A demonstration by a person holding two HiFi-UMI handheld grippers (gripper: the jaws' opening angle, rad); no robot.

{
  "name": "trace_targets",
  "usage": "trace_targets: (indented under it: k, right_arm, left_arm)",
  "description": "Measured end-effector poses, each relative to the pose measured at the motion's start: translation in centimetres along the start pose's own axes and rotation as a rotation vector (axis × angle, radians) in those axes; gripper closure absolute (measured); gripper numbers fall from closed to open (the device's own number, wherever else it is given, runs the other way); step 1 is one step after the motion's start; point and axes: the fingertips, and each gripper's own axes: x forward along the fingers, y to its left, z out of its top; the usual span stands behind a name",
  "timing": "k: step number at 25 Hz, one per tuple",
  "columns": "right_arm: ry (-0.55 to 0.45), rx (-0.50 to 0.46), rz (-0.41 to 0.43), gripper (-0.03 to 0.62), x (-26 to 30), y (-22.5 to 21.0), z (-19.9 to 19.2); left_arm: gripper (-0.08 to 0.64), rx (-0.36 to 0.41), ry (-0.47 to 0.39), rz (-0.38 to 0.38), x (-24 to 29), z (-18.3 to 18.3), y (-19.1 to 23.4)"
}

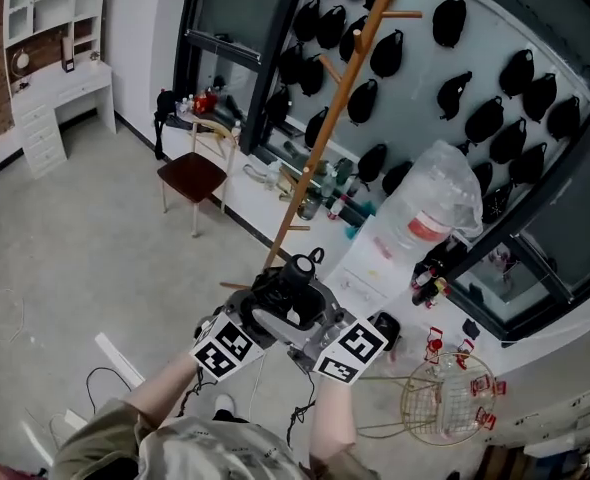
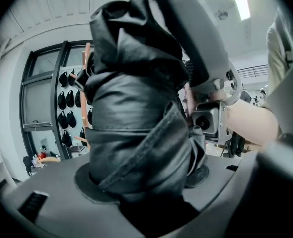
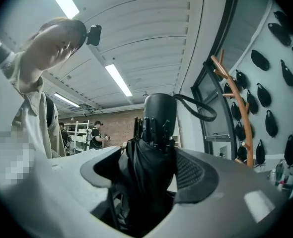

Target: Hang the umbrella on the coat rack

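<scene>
I note left gripper [image 2: 144,182], right gripper [image 3: 146,175] both clench umbrella [image 1: 297,273] — slack strap [image 3: 198,108] may miss coat rack [image 1: 327,128] at 1 o'clock

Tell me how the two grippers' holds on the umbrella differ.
The left gripper clamps the umbrella by its bunched fabric; the right gripper grips nearer the handle. The left gripper's view is filled by cloth; the right gripper's shows the handle and strap loop. Both hold the same umbrella.

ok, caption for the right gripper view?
Folded umbrella in the right hand-held gripper, strap loop out, wooden coat rack beyond.
</scene>
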Motion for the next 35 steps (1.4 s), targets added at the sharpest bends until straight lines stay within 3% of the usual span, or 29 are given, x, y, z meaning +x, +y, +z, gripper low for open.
trace_targets:
  k: [2,7,13,17,22,35]
  right_arm:
    - [0.005,0.007,-0.01,0.313,-0.7,-2.1,-0.2]
    - [0.029,0.006,0.001,0.382,-1.0,-5.8,-0.6]
    - [0.035,0.005,0.008,0.393,-0.1,-8.4,-0.9]
    - [0.032,0.011,-0.005,0.394,1.0,-10.6,-1.4]
    - [0.027,0.021,-0.065,0.394,2.3,-14.2,-1.7]
    - [0.086,-0.054,-0.277,0.394,7.9,-23.9,-3.7]
  left_arm:
    - [0.262,-0.003,0.005,0.003,1.8,0.1,0.4]
    - [0.256,-0.028,0.004,0.021,5.2,0.4,1.9]
    - [0.242,-0.031,-0.027,0.05,7.1,0.6,4.2]
    - [0.16,-0.017,-0.022,0.056,8.2,0.0,6.0]
    - [0.081,-0.025,0.006,0.052,8.8,-1.6,9.1]
    - [0.073,-0.034,0.019,-0.016,9.0,-3.4,19.4]
